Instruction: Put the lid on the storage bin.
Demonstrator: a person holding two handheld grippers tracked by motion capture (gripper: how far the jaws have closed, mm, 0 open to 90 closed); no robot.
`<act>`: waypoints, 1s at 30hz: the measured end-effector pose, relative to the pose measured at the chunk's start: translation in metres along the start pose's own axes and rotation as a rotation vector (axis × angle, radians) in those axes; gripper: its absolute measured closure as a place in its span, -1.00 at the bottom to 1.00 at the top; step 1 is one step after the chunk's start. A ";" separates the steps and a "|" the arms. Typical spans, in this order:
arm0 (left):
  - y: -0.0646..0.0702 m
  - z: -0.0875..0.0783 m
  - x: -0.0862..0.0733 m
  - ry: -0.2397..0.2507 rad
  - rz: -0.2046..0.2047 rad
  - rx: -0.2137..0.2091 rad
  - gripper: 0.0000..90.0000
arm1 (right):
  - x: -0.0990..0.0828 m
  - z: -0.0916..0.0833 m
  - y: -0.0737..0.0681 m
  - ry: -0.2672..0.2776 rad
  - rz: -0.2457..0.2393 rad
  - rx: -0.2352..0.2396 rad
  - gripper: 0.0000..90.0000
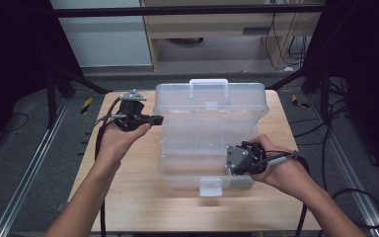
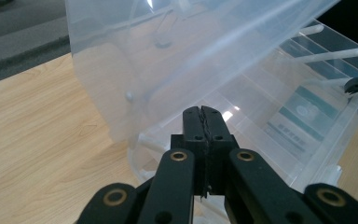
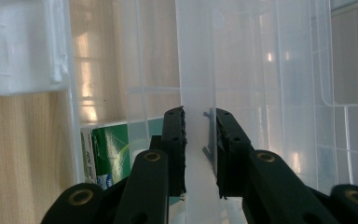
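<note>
A clear plastic storage box (image 1: 192, 170) stands on the wooden table (image 1: 138, 197) with its lid (image 1: 212, 98) swung up and back. My left gripper (image 1: 159, 119) is held level at the box's left side, just short of the lid's edge. Its jaws (image 2: 201, 112) are shut, pad against pad, with nothing between them. My right gripper (image 1: 231, 160) reaches into the box at the front right. It is shut on a translucent upright wall of the box (image 3: 196, 70), which runs between the pads (image 3: 199, 114).
A white latch (image 1: 210, 186) hangs at the box's front middle. A green and white packet (image 3: 112, 154) lies inside the box on its floor. Bare wood lies left of and in front of the box. The floor beyond the table holds cables.
</note>
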State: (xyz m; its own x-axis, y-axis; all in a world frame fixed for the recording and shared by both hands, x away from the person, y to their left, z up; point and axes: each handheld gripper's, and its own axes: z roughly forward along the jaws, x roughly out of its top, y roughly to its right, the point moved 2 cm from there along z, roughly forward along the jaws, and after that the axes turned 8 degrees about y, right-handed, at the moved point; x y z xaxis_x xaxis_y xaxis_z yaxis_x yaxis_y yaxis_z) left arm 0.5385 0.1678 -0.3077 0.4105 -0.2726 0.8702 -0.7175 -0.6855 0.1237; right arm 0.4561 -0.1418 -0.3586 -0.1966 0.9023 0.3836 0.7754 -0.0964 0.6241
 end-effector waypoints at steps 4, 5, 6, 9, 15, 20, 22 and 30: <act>0.002 -0.001 0.000 0.003 0.005 -0.002 1.00 | 0.000 0.000 -0.002 -0.008 -0.010 0.016 0.72; 0.003 -0.001 -0.001 0.004 0.001 -0.004 1.00 | 0.000 0.000 -0.002 -0.010 -0.012 0.017 0.72; 0.003 -0.001 -0.001 0.004 0.001 -0.004 1.00 | 0.000 -0.001 -0.002 -0.014 -0.013 0.018 0.73; 0.004 -0.005 -0.002 0.004 0.004 0.003 1.00 | 0.000 -0.001 -0.002 -0.015 -0.012 0.022 0.73; 0.005 -0.012 -0.002 0.007 0.006 0.007 1.00 | 0.000 -0.001 -0.003 -0.014 -0.007 0.022 0.73; 0.006 -0.015 -0.005 -0.003 0.003 0.005 1.00 | -0.001 -0.001 -0.004 -0.012 -0.011 0.028 0.73; 0.007 -0.016 -0.006 -0.007 0.011 0.006 1.00 | -0.002 -0.001 -0.005 -0.008 -0.006 0.030 0.73; 0.011 -0.018 -0.013 0.003 0.025 0.000 1.00 | -0.006 -0.004 -0.006 0.054 0.072 0.042 0.52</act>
State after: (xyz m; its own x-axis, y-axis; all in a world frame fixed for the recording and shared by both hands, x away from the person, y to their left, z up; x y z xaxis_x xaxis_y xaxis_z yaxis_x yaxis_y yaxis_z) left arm 0.5149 0.1756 -0.3089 0.3907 -0.2873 0.8745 -0.7277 -0.6783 0.1022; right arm 0.4500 -0.1488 -0.3620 -0.1706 0.8698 0.4629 0.8129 -0.1413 0.5651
